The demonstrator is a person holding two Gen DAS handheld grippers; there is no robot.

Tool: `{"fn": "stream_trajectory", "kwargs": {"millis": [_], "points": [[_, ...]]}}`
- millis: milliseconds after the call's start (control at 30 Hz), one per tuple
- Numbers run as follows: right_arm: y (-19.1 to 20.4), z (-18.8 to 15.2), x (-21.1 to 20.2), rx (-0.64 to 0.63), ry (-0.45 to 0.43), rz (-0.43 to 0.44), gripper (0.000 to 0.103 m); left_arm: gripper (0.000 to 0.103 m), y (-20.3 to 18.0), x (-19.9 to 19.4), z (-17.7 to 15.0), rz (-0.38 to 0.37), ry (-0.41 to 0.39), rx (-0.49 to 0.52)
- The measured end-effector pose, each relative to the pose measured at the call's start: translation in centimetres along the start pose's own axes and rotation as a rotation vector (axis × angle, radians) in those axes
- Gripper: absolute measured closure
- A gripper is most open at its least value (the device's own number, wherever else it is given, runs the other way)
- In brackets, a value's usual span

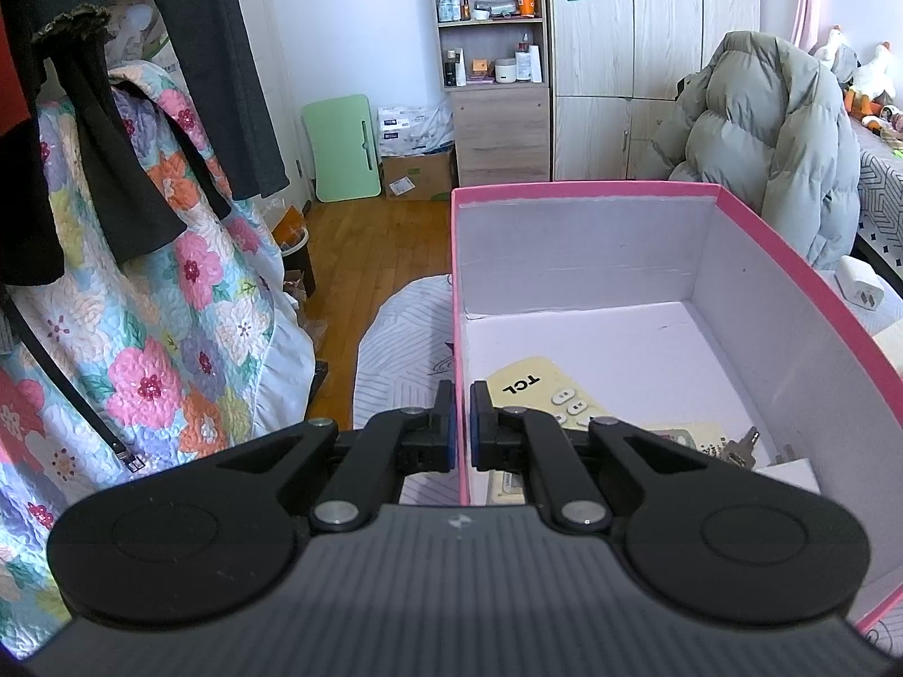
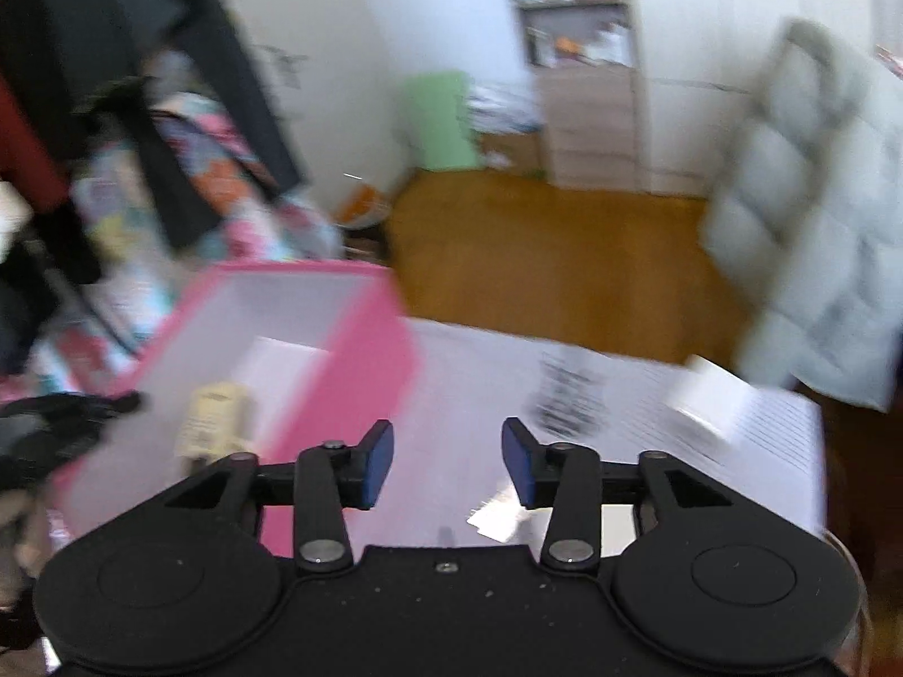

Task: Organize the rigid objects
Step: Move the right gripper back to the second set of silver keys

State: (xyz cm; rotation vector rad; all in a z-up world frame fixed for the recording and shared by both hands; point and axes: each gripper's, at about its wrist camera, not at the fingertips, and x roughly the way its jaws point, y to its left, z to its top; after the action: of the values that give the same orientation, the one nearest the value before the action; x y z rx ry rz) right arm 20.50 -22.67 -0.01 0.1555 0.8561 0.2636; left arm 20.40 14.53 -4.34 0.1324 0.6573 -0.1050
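A pink box [image 1: 790,259] with a white inside stands on a pale table. My left gripper [image 1: 463,429] is shut on the box's left wall, one pad on each side. Inside lie a yellow TCL remote [image 1: 542,389], a card [image 1: 694,434], keys [image 1: 739,445] and a white object [image 1: 790,474]. In the blurred right wrist view my right gripper [image 2: 446,462] is open and empty above the table, just right of the pink box [image 2: 367,350], with the remote [image 2: 214,417] inside. A white charger [image 2: 711,400] lies on the table to the right; it also shows in the left wrist view [image 1: 860,285].
A floral quilt [image 1: 169,293] and dark hanging clothes [image 1: 84,113] are on the left. A grey puffer jacket [image 1: 773,130] hangs at the right. Wooden floor [image 1: 372,242], a shelf unit [image 1: 491,56] and wardrobe stand behind. A small shiny item [image 2: 496,519] lies on the table under my right gripper.
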Motion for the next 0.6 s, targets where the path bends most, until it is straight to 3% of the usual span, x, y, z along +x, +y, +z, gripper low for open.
{"fn": "stream_trajectory", "kwargs": {"millis": [133,300,467,600], "points": [[-3.4,-1.3,0.7,0.08,0.042,-0.081,0.049,0.098,-0.1,0.0,0.1,0.003,0.004,0.005],[-4.8,-2.6,2.9,0.104,0.069,-0.035,0.046,0.097,-0.2,0.1,0.3,0.009,0.006,0.008],[-3.8,-2.7,6.0,0.042,0.081,0.015,0.043,0.097,-0.1,0.0,0.5,0.008,0.0,0.016],[-2.3,-2.5,8.8,-0.063,0.093,-0.024,0.04,0.096,-0.1,-0.1,0.4,0.012,-0.005,0.029]]}}
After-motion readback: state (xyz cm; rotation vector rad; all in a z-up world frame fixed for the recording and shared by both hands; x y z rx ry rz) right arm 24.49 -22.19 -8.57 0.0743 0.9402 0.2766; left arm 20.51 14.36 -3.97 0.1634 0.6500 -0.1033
